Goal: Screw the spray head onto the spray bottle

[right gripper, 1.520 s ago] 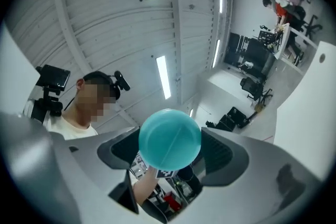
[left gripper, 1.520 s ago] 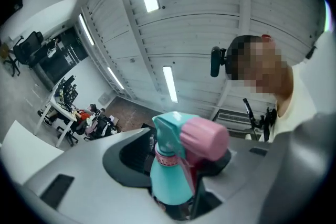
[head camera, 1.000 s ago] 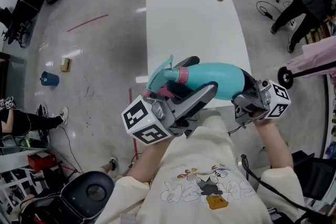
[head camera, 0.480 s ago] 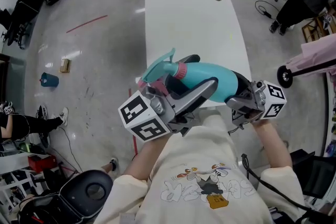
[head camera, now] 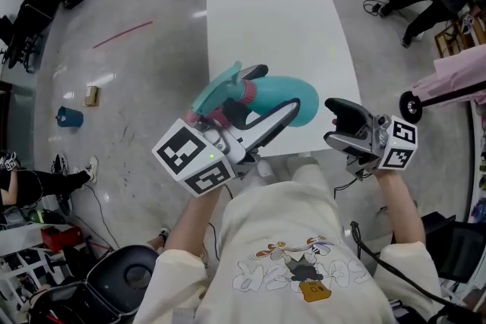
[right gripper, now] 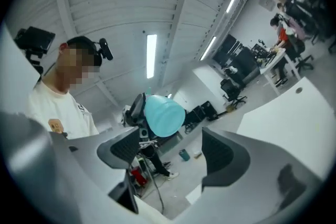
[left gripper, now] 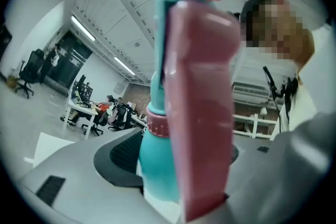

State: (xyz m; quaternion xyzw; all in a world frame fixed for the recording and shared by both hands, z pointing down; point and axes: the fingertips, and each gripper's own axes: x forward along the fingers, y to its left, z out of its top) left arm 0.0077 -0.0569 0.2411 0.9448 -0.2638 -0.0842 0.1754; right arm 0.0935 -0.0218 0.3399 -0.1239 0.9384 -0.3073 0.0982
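Spray bottle [head camera: 300, 99], teal, is carried in the air over the near edge of the white worktop [head camera: 273, 19], lying roughly level. Its rounded base faces the right tool [head camera: 328, 121]. The spray head [head camera: 220, 91] points the other way, off towards the floor side.

Spray head sits on the bottle neck, with the pink collar [head camera: 247, 93] joining the two. How tightly the collar is turned down cannot be told.

Left tool [head camera: 275, 89]: jaws stand wide and are clamped across the bottle at the neck and shoulder, one on either side of the teal body. In the left gripper view the black pads flank the bottle just below the collar, with the pink trigger [left gripper: 205, 102] large in the foreground. This tool alone carries the bottle.

Right tool: jaws apart, with nothing between them. It is held just beside the bottle's base and clear of it. The right gripper view looks through the open jaws at the round teal base, with the left tool behind.

A blue cup [head camera: 71, 115] lies on the floor well away from the worktop.
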